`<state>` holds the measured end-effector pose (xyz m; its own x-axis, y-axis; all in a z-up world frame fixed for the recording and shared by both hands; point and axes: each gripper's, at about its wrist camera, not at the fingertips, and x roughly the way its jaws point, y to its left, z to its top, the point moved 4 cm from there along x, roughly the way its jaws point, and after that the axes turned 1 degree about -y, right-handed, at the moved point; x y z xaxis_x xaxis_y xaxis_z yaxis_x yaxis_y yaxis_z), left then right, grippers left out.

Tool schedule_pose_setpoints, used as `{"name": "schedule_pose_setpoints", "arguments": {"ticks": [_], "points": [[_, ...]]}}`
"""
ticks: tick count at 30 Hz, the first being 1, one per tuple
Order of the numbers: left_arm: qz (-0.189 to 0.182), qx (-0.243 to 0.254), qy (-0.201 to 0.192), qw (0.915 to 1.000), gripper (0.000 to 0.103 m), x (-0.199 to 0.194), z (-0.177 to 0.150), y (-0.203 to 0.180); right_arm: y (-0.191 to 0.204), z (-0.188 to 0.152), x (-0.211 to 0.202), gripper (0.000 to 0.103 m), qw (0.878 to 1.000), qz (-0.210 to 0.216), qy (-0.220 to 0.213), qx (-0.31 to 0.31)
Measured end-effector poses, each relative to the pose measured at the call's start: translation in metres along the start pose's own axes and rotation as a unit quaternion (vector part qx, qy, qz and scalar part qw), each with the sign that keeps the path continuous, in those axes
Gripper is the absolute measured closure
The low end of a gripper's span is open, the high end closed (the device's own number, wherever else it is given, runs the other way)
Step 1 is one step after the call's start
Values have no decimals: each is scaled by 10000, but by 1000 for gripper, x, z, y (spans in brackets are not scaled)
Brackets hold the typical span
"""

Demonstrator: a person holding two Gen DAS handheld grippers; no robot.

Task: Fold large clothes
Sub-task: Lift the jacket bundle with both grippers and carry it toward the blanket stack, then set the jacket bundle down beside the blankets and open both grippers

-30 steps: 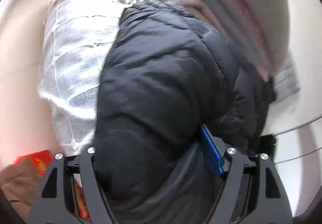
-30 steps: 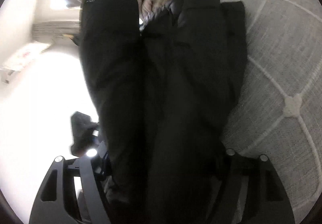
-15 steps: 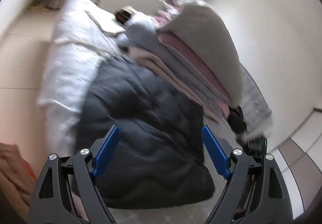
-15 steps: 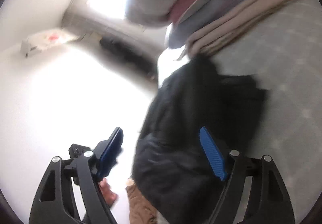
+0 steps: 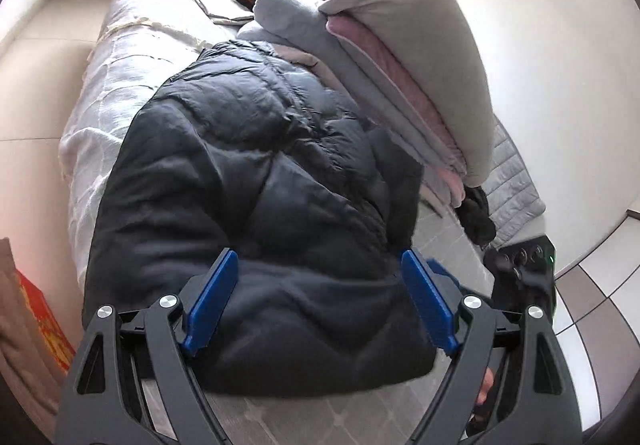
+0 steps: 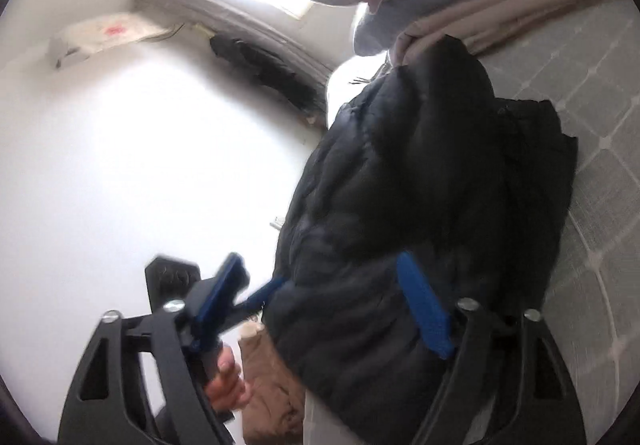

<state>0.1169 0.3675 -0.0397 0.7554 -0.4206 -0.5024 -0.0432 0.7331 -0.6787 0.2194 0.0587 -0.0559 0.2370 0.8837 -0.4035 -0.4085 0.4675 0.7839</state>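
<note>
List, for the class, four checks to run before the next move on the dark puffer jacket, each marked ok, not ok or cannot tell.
1. Left gripper free of fabric: ok, its blue pads stand apart above the dark puffer jacket.
2. Right gripper free: ok, jaws opening, nothing pinched between them.
3. Jacket folded into a compact bundle: ok, it lies doubled on the grey quilted cover.
4. Jacket clear of the stack of folded clothes: not ok, its far end lies against the stack.
5. Fold is even underneath: cannot tell, hidden.
</note>
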Motion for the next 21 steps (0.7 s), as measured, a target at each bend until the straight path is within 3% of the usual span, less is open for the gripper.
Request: {"name": "schedule_pose_setpoints", "arguments": {"ticks": [2,3,7,9,11,13,15,17,19,21], "points": [[64,-86,21,9999,23,-4,-9,-7,-17,-24,25,13,9941,-779,750,-44],[105,-121,51,9999,23,-3,-10,-10,-24,-33,34,13,9897,-953,1070,-34],[35,-173,216,9996,22,-17,-33,-41,-7,-39,-11,13,9974,-661,275,123],[19,8,239,9997,22,-21,-46,-58,6,-53,-35,13,9958,-889,102,-179],[-35,209,304,9993,21,-22,-63,-79,10,-84,-48,13,9871,-1514,192,-489],[-139,386,420,9983,21,-19,-86,-101,-6,-113,-83,13,9669,-2375,293,-882],[-171,664,597,9959,21,-10,-111,-124,-26,-137,-104,13,9309,-3472,312,-1093],[-183,922,740,9928,21,-1,-136,-145,-60,-157,-158,13,9036,-4150,289,-1024],[-168,1191,948,9882,21,15,-169,-168,-77,-165,-178,13,8849,-4592,240,-739],[-114,1414,1138,9833,21,30,-198,-184,-86,-170,-201,13,8780,-4763,66,-473]]}}
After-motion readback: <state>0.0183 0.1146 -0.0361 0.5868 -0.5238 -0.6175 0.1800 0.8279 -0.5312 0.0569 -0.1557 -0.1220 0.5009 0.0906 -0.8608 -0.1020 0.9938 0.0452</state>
